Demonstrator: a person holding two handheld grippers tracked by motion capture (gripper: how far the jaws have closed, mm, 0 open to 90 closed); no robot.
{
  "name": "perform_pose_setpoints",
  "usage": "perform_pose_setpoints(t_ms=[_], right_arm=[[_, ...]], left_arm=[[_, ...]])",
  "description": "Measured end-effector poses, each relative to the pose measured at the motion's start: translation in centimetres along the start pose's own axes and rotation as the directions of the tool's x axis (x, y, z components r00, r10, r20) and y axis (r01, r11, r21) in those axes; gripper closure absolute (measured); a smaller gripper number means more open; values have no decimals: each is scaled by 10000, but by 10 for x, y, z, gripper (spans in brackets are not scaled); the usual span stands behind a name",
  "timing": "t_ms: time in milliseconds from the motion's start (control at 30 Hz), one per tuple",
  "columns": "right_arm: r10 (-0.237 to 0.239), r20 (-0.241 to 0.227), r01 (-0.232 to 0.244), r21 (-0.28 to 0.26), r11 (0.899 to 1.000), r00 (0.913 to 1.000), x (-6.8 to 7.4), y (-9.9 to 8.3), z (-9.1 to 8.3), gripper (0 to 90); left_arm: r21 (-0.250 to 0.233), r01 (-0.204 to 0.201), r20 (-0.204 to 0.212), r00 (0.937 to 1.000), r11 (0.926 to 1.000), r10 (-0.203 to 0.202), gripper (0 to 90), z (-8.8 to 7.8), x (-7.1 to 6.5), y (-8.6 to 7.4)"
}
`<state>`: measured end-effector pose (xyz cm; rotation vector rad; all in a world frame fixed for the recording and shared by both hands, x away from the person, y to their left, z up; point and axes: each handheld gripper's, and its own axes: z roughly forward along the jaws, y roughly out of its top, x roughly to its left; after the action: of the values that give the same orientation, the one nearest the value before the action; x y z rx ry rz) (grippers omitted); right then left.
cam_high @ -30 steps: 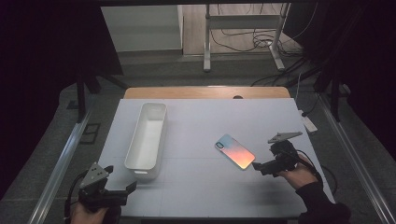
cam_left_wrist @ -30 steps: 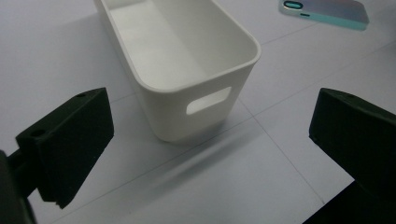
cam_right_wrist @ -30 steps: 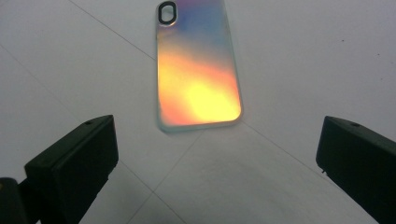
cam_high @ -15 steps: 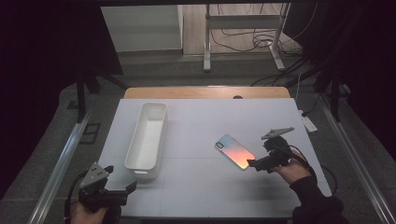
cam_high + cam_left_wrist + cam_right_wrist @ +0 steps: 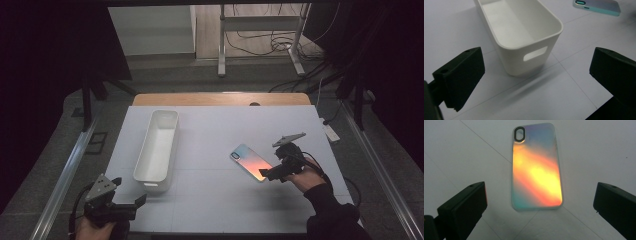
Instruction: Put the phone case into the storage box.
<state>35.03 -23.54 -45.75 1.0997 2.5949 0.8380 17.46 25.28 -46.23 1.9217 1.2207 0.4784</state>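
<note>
An iridescent phone case (image 5: 251, 162) lies flat on the white table, right of centre, camera hole toward the far left. In the right gripper view the case (image 5: 536, 170) glows orange and teal just ahead of the jaws. My right gripper (image 5: 267, 175) is open at the case's near right end, one jaw on each side (image 5: 540, 195), not touching it. A long white bin (image 5: 157, 145) stands empty left of centre. My left gripper (image 5: 134, 204) is open at the table's near left edge, facing the bin's handle end (image 5: 514, 60), with nothing between its jaws (image 5: 536, 60).
The phone case (image 5: 597, 5) also shows at the top right of the left gripper view. Bare white table (image 5: 215, 200) stretches between the two grippers. A wooden strip (image 5: 220, 98) runs along the far edge, and metal rails (image 5: 65, 180) flank the table.
My right gripper has crept forward and left, closer to the phone case's near end. The left gripper, the bin and the case have stayed put.
</note>
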Motion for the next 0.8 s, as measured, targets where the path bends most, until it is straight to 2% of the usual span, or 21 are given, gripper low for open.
perform_pose_setpoints(t_ms=[800], right_arm=[[-211, -56, 213, 359, 9991, 9998, -1, 19, 24, 0]], left_arm=[[12, -4, -4, 10000, 10000, 4, 4, 0, 0, 0]])
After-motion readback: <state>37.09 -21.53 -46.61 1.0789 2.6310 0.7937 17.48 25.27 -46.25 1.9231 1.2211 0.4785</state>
